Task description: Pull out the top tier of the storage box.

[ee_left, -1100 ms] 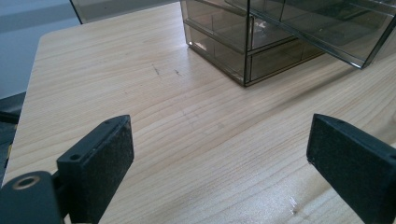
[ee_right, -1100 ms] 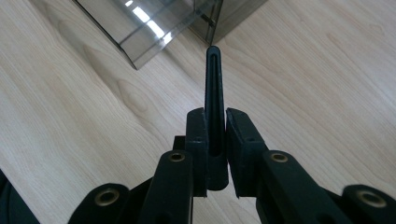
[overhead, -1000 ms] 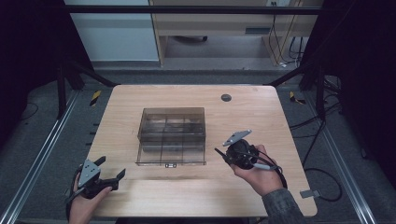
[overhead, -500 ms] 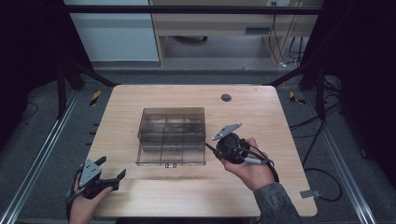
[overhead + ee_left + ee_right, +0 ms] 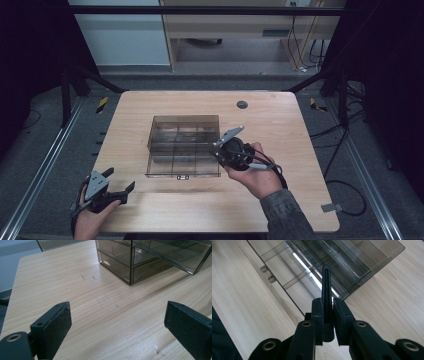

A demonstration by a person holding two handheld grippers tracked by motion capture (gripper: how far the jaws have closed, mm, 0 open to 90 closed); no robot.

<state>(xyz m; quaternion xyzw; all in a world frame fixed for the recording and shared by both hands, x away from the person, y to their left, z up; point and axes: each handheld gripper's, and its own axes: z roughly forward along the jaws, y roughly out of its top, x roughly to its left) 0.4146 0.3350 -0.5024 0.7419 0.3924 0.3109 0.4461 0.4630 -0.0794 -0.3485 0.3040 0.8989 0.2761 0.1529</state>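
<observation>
While the left gripper (image 5: pixel 116 192) waits agape near the table's (image 5: pixel 280 120) front-left corner, the right gripper (image 5: pixel 327 303) is clamped on a thin black tool (image 5: pixel 326 290) over the mid-table clear organizer box's (image 5: pixel 185 125) right side; placing it in a compartment seems next.

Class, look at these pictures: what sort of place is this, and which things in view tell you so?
Probably a lab set up for recording handling tasks: a bare wooden table inside a black metal frame, loose cables on the grey floor, and a person holding a claw in each hand.
</observation>
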